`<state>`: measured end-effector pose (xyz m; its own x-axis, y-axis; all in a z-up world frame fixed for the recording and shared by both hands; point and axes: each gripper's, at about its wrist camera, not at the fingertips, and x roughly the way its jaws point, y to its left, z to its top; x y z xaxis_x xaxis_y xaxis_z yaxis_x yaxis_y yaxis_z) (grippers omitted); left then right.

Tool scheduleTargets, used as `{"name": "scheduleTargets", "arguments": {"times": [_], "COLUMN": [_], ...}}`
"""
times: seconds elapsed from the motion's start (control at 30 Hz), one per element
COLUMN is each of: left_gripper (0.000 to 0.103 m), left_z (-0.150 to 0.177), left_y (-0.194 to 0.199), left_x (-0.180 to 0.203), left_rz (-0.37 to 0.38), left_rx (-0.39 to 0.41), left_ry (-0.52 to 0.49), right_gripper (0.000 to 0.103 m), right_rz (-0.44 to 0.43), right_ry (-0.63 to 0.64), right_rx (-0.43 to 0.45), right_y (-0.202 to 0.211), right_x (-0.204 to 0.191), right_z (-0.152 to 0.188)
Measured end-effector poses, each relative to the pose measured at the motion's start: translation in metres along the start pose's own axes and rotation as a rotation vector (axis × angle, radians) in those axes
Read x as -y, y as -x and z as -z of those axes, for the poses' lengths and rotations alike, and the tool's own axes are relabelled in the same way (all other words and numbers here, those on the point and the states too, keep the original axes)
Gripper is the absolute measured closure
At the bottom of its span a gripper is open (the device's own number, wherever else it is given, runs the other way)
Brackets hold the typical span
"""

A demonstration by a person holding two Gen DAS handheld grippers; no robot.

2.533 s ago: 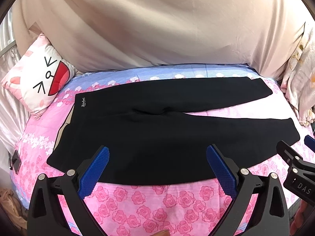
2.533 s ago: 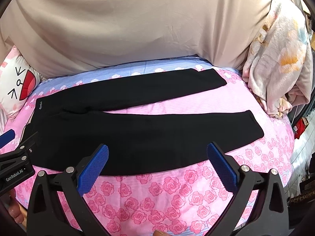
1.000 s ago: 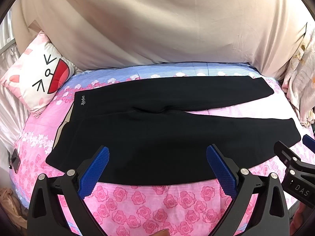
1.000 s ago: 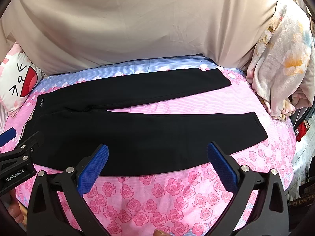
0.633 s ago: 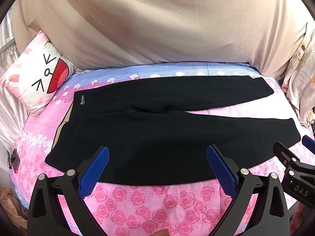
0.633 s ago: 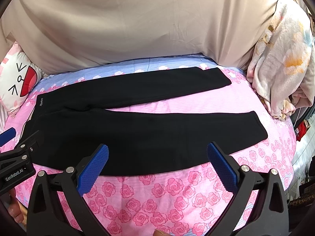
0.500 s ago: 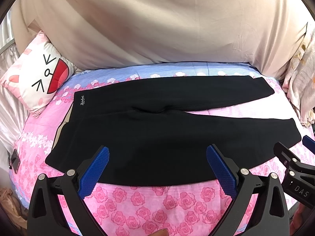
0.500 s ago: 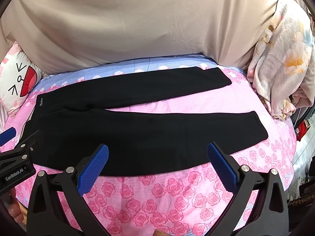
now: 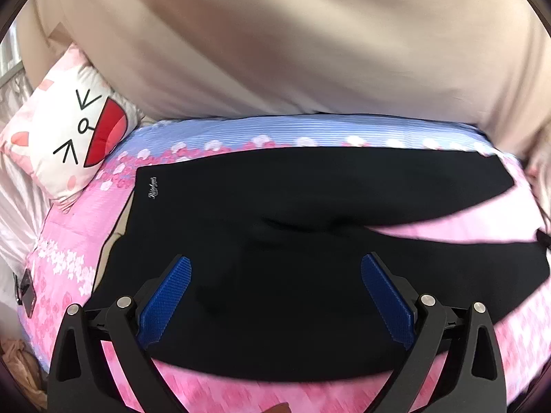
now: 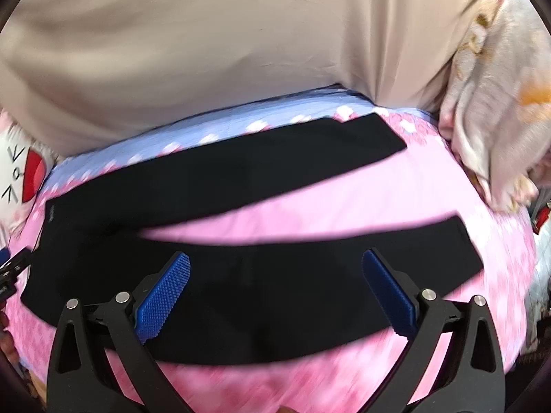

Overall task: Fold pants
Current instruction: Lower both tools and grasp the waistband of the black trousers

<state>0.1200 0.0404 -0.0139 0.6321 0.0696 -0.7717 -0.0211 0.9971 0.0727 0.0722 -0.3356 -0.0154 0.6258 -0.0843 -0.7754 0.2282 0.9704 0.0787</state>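
**Both grippers spread wide above flat black pants**

Left gripper point(image 9: 275, 275) hangs with its blue-padded fingers point(image 9: 165, 296) wide apart and nothing between them, above the near edge of the pants point(image 9: 310, 258) at the waist end. Right gripper point(image 10: 275, 272) is likewise spread wide, its pads point(image 10: 387, 289) bare, above the near leg point(image 10: 310, 282). At the left edge of the right wrist view a small part of the left gripper's body shows.

Just under the fingers lies the pink rose-print bedsheet point(image 10: 344, 206), blurred along its near edge. On it the pants lie flat and unfolded: waist to the left, both legs running right. A strip of pink sheet shows between the legs, narrow at the crotch and wider toward the cuffs. The far leg point(image 10: 275, 158) ends short of the near one. A small pale logo point(image 9: 152, 187) sits near the waistband's far corner.

Farther left, a white cartoon-face pillow point(image 9: 69, 137) leans at the head of the bed, apart from the waistband. At far right, a pale flowered blanket point(image 10: 499, 103) is heaped beside the cuffs. Behind everything hangs a beige cloth point(image 9: 292, 41).
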Motion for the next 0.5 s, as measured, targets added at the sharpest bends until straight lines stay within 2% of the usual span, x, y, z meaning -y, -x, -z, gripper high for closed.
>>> {"name": "scheduleTargets", "arguments": {"times": [0.13,0.27,0.37,0.5], "left_gripper": [0.006,0.006,0.006,0.006], "left_z": [-0.026,-0.041,-0.045,-0.045], "left_y": [-0.043,-0.076,-0.090,-0.108], "left_x": [-0.016,-0.018,-0.016,-0.010], "left_rz": [-0.045,-0.103,-0.118,-0.130], "left_rx": [-0.010,-0.005,-0.003,-0.022], "left_ry": [0.019,0.046,0.071,0.103], "right_gripper": [0.005,0.005,0.005,0.005], "right_rz": [0.111,0.131,0.121,0.120], "right_ry": [0.012,-0.046,-0.061,-0.003], "right_rx": [0.029,-0.020,-0.041,-0.052], "right_y": [-0.074,-0.145,-0.181,-0.215], "right_x": [0.070,0.127,0.150,0.155], "right_z": [-0.059,-0.100,-0.120,-0.139]}}
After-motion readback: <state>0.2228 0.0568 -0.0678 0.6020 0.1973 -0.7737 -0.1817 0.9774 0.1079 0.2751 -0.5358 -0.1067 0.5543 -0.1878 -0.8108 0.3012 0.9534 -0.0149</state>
